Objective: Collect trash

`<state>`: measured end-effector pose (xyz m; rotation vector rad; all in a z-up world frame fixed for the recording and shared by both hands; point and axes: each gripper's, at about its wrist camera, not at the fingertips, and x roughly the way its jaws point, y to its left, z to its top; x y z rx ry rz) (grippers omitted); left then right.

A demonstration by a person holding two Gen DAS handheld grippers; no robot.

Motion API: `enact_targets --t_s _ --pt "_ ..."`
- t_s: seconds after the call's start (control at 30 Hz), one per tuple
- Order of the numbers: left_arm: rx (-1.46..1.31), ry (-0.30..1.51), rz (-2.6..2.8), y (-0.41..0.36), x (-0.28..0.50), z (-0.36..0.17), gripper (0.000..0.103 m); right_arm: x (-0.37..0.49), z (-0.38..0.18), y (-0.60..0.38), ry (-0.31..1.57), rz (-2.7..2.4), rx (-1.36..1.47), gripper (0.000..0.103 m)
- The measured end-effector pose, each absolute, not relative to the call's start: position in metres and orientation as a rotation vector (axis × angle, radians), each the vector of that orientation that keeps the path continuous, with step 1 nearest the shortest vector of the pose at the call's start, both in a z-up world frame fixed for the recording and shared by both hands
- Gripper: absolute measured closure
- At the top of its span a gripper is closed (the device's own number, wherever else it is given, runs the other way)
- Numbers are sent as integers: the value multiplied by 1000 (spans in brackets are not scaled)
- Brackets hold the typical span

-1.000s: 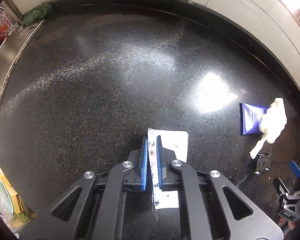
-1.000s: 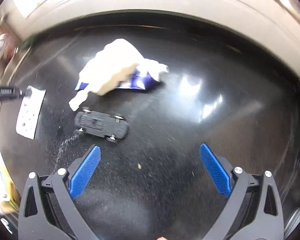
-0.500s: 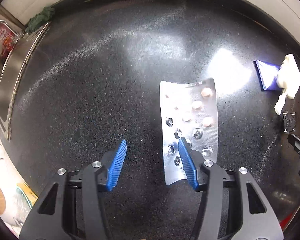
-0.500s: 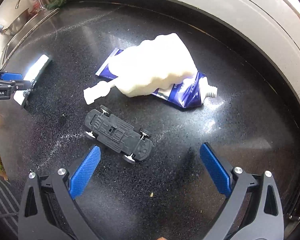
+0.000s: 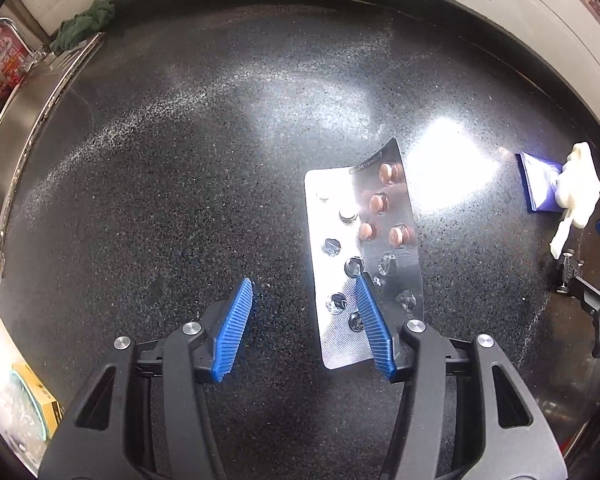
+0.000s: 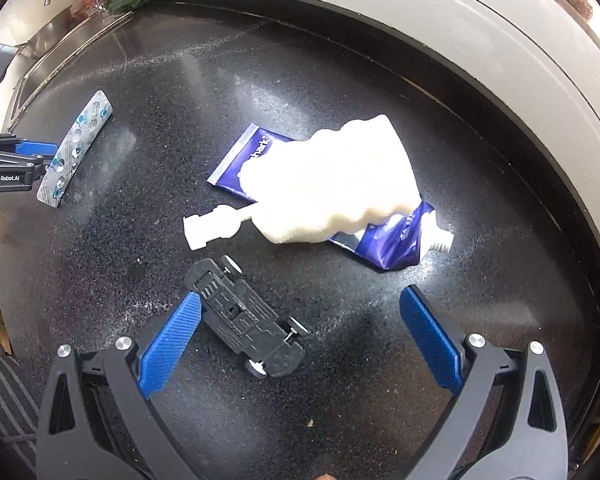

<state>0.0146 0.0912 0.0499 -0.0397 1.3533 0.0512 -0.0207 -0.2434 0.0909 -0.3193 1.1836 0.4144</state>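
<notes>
A silver pill blister pack [image 5: 364,256] lies flat on the black speckled counter [image 5: 180,160]. My left gripper [image 5: 304,308] is open; its right finger lies over the pack's near edge. The pack also shows in the right wrist view [image 6: 78,146]. My right gripper [image 6: 300,316] is open above an upside-down black toy car [image 6: 246,316], which lies beside the left finger. Beyond it lie a purple toothpaste tube [image 6: 384,236] and a white sponge brush [image 6: 332,192] on top of the tube.
A steel sink [image 5: 8,128] with a green cloth [image 5: 82,26] at its corner lies at the far left. A white tiled wall [image 6: 440,20] borders the counter's back. A yellow box [image 5: 36,404] sits below the counter's left edge.
My left gripper opened and let go of the blister pack, which now lies flat on the counter. My right gripper moved closer over the toy car.
</notes>
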Motion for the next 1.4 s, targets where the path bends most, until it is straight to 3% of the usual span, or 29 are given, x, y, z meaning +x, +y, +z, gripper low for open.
enact_targets --t_s 0.3,0.53,0.67,0.77,0.87,0.93,0.97,1.03,1.1,1.23,1.4 --pt "-14 1380 22 82 19 53 50 -20 74 -231 1248 476 -218 5" --pt "6 1381 0 77 26 54 50 -38 65 -211 1227 497 -361 6" --pt "6 1369 0 75 26 54 50 -53 64 -202 1204 505 -360 12" --pt "0 1370 5 74 26 54 50 -60 65 -203 1176 487 -329 22" --pt "-3 1365 13 74 24 54 51 -67 68 -205 1143 457 -287 46" --pt "-15 1348 27 76 22 56 63 -68 70 -213 1136 416 -247 88" --pt "-29 1340 36 79 22 58 89 -64 72 -220 1150 383 -216 88" --pt "-167 1360 23 92 23 59 90 -55 75 -241 1163 310 -122 88" --pt "-266 1363 23 106 24 63 96 -47 85 -271 1161 237 8 88" --pt "-282 1336 63 124 20 75 99 -34 94 -317 1170 123 191 88" --pt "-278 1323 88 131 6 80 103 -27 97 -329 1168 111 217 88"
